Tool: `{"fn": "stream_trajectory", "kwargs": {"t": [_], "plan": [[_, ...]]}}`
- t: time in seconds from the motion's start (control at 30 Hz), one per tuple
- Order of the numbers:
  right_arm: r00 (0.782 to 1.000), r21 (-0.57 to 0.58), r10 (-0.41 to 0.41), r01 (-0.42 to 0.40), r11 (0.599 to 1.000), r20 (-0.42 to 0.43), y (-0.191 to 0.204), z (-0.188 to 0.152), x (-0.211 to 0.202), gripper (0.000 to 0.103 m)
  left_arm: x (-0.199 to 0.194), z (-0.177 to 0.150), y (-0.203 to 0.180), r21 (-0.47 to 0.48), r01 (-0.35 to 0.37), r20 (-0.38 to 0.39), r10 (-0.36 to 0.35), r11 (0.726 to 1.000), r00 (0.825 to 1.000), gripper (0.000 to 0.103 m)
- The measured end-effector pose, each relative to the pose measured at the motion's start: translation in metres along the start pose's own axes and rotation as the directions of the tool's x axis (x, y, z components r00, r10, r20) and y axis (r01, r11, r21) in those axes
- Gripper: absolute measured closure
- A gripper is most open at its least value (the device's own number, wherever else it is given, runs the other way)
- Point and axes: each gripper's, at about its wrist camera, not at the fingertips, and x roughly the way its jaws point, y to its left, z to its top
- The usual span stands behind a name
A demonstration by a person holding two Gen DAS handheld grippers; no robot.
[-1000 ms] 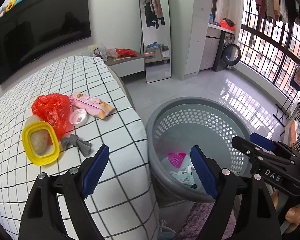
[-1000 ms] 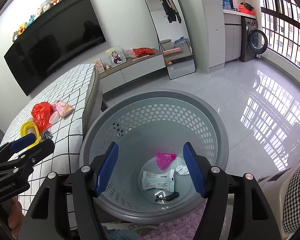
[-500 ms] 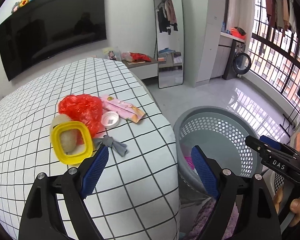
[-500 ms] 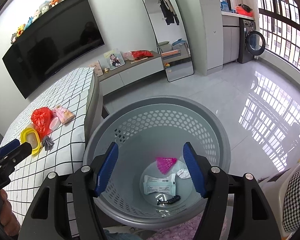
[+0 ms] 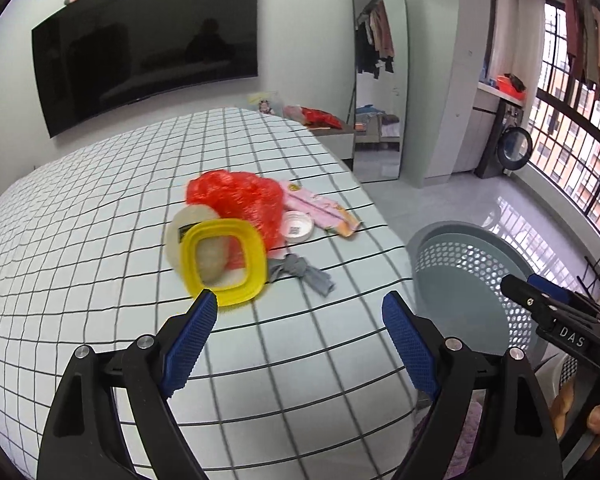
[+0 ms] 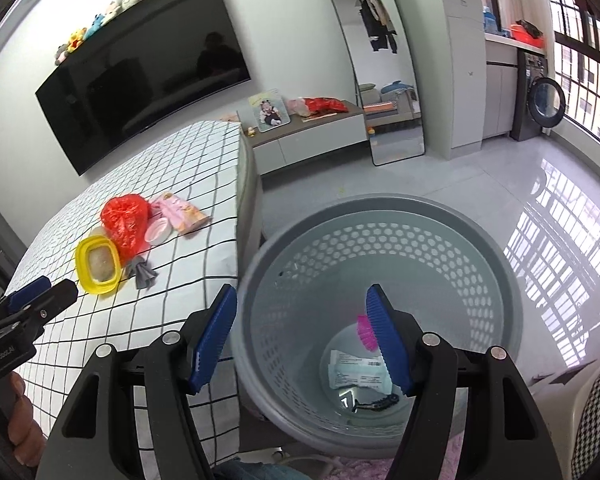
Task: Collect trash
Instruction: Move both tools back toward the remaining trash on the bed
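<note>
Trash lies on the checked bed (image 5: 80, 240): a yellow lid (image 5: 224, 262), a red plastic bag (image 5: 240, 200), a pink wrapper (image 5: 320, 210), a small white cap (image 5: 297, 227) and a grey scrap (image 5: 306, 272). My left gripper (image 5: 300, 336) is open and empty above the bed, just short of the lid. My right gripper (image 6: 302, 336) is open and empty over the grey perforated basket (image 6: 380, 248). The basket holds a white packet (image 6: 352, 372), a pink piece (image 6: 365, 332) and a black item (image 6: 376, 403).
The basket (image 5: 472, 276) stands on the floor right of the bed. A wall TV (image 5: 148, 44), a mirror (image 5: 380, 80) and a low cabinet (image 6: 312, 136) are behind. A washing machine (image 6: 540, 104) stands by the windows. A purple rug (image 6: 360, 468) lies below.
My left gripper has swung left from over the basket to over the bed, toward the trash pile. My right gripper has shifted slightly left above the basket. Both stay open.
</note>
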Motion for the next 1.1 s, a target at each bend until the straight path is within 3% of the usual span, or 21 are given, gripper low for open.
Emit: {"fn": "stream_trajectory", "kwargs": {"t": [0.27,0.57,1.1], "plan": [[0.996,-0.054,0.075,-0.078,0.996,-0.056,0.041,0.002,0.025,0.038,0.004,-0.012,0.042,-0.062,-0.058,-0.019,0.057,0.996,0.998,0.020],[0.984,-0.150,0.114,-0.134,0.980,-0.134,0.092,0.000,0.057,0.038,0.017,-0.020,0.076,-0.117,-0.081,-0.055,0.075,0.990,0.996,0.020],[0.973,-0.278,0.107,-0.162,0.947,-0.202,0.152,0.016,0.114,0.038,0.038,-0.017,0.099,-0.161,-0.109,-0.092,0.095,0.981,0.991,0.020]]}}
